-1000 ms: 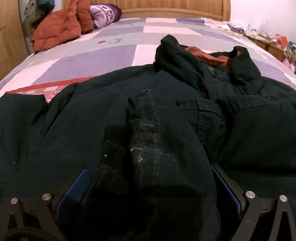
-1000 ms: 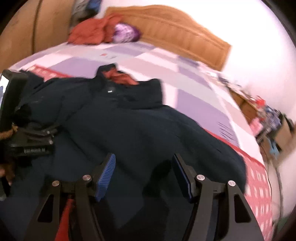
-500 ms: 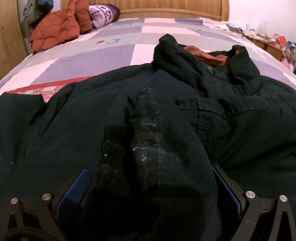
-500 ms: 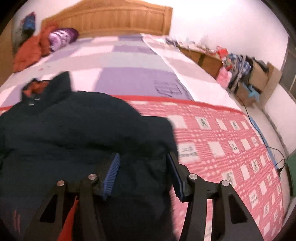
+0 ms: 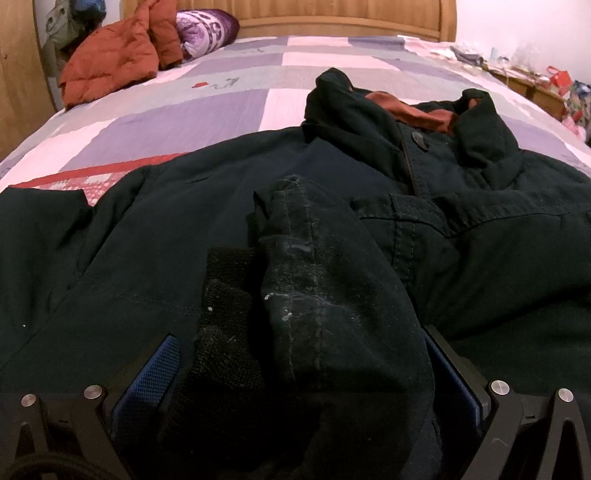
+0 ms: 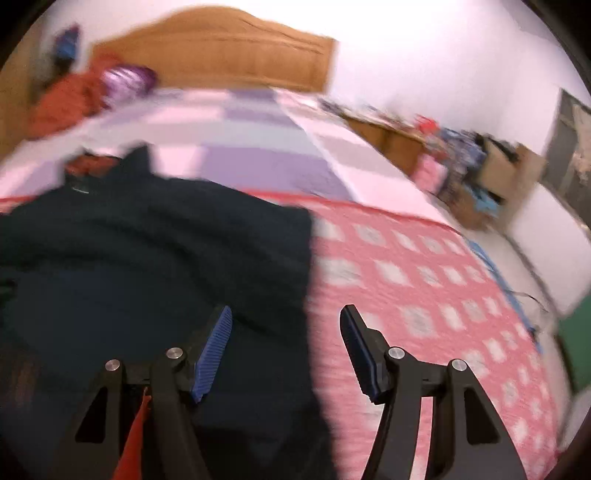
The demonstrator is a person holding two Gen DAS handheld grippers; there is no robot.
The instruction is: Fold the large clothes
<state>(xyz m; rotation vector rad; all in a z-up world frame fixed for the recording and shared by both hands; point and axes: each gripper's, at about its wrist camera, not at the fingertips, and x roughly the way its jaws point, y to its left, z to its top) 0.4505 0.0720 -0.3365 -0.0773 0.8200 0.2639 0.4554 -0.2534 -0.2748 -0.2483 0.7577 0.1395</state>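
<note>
A: Surface and room?

B: A bed (image 5: 229,122) with a patchwork cover, purple and pale squares toward the wooden headboard (image 5: 332,18), pink and red checks at the near end. White wall behind. Cluttered low shelf (image 6: 461,155) along the far side of the bed, blurred in the right view.

A: Counts?

B: One dark jacket (image 5: 461,258), spread across the bed, collar toward the headboard, rust lining visible. One rust-red padded garment (image 5: 110,62) and one purple pillow (image 5: 207,26), both at the headboard. Two tongs.

A: State of tongs?

B: Left gripper (image 5: 306,376) closed on the jacket's sleeve cuff (image 5: 332,288), cuff bunched between the blue pads (image 5: 147,384). Right gripper (image 6: 286,347) spread wide, holding nothing, just over the jacket's edge, away from the headboard.
</note>
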